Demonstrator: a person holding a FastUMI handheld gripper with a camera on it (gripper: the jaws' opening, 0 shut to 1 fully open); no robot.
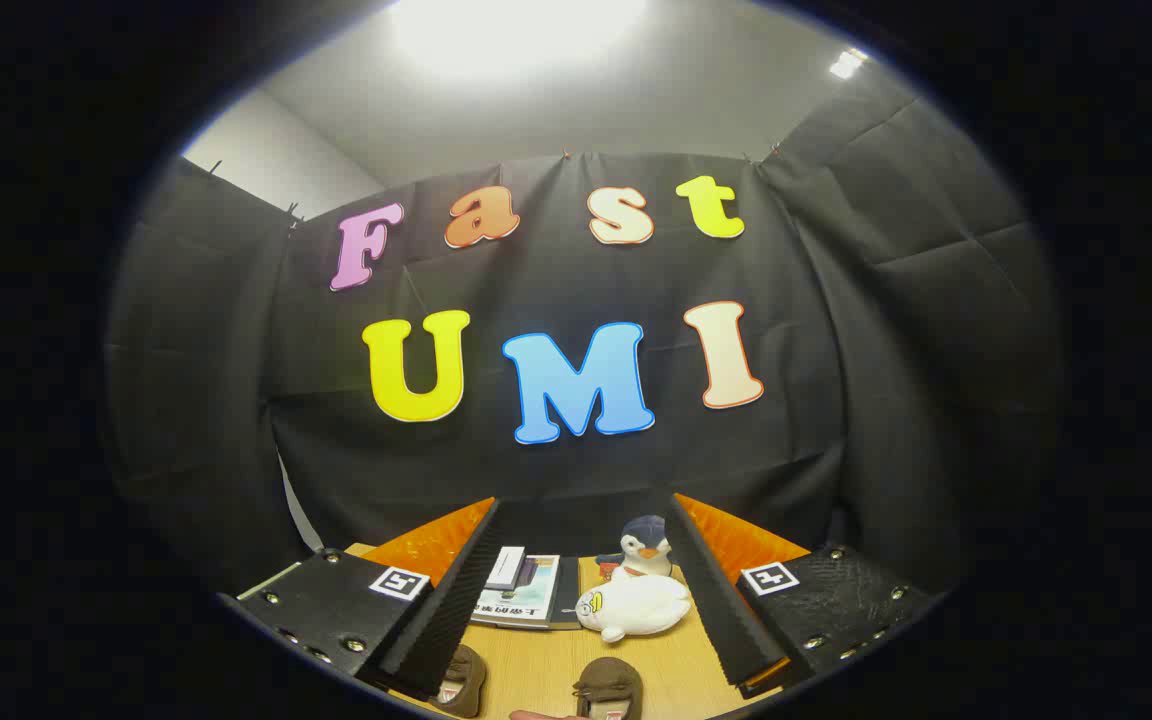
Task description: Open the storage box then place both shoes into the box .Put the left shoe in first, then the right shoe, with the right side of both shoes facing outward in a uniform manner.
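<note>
My gripper (581, 520) is open, its two fingers spread wide and nothing held between them. It is raised above a wooden table (546, 665) and looks toward the booth wall. Two small brown shoes lie on the table below and between the fingers. One brown shoe (461, 682) lies close to the left finger (441, 610). The other brown shoe (608, 686) lies nearer the middle of the gap. Both shoes are cut off at the near edge, so their full shape is hidden.
A white plush toy (633, 607) lies on the table just beyond the shoes. A penguin plush (647, 547) stands behind it near the right finger. A stack of books (521, 592) with a small white box on top lies beside the left finger.
</note>
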